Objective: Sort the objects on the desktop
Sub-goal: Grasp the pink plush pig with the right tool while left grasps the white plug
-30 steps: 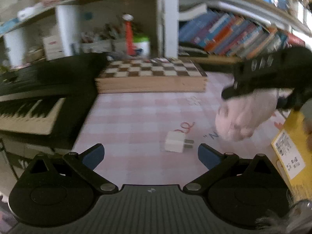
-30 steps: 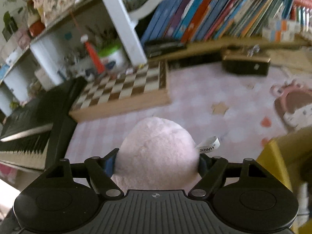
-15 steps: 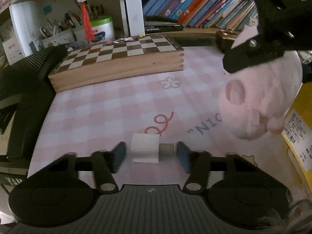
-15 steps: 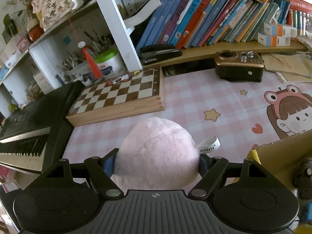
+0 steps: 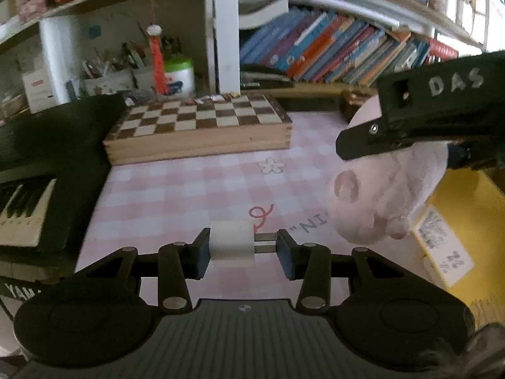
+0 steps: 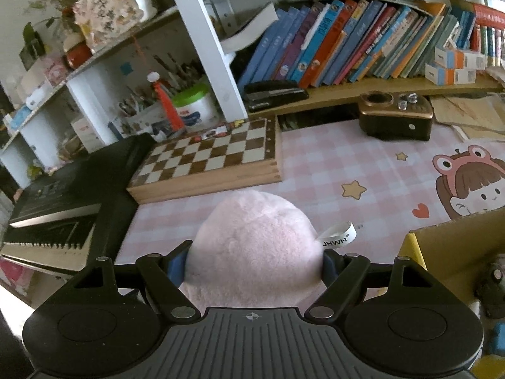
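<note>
Two things are in my tongs at once: my left tongs (image 5: pixel 243 248), just closed, clamp the white plug adapter (image 5: pixel 232 243) body-to-prongs, while my right tongs (image 6: pixel 254 260) squeeze the pink plush toy (image 6: pixel 252 237), both presumably bound for the yellow box (image 5: pixel 467 237) at three o'clock.

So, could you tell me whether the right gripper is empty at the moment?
No, the right gripper is clamped on a pink plush toy that fills the space between its fingers.

Keyboard (image 5: pixel 22 208): cut by left edge, left wrist view. Yellow box (image 5: pixel 467 240): cut by right edge, label unreadable. Pink plush (image 6: pixel 252 246): lower half hidden behind right tool (image 6: pixel 254 263). Book spines (image 6: pixel 347 41): titles too small.
</note>
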Available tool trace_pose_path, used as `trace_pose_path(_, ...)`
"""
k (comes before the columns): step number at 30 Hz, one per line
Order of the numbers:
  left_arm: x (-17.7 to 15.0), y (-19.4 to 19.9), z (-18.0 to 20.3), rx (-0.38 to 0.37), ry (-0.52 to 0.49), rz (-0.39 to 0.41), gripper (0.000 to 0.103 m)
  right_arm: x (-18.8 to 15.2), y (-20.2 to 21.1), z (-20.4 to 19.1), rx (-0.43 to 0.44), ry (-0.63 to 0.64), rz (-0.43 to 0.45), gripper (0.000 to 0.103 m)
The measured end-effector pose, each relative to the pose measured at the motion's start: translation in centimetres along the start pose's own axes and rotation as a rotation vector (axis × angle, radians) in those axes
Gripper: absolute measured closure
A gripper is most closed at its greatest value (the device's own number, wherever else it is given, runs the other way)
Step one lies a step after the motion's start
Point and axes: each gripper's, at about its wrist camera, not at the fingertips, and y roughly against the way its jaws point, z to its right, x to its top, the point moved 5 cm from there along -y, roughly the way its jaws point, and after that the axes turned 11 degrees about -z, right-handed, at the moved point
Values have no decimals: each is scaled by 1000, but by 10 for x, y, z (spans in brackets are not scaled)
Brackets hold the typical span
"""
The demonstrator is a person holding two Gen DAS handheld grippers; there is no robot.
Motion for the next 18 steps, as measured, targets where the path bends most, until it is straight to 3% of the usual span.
trace_pose_path(12, -41, 112, -18, -45, 128, 110, 62, -39, 62, -14, 43, 86, 39, 23)
trace_pose_path(18, -65, 159, -14, -77, 133, 150, 62, -74, 94, -15, 60, 105, 21, 23)
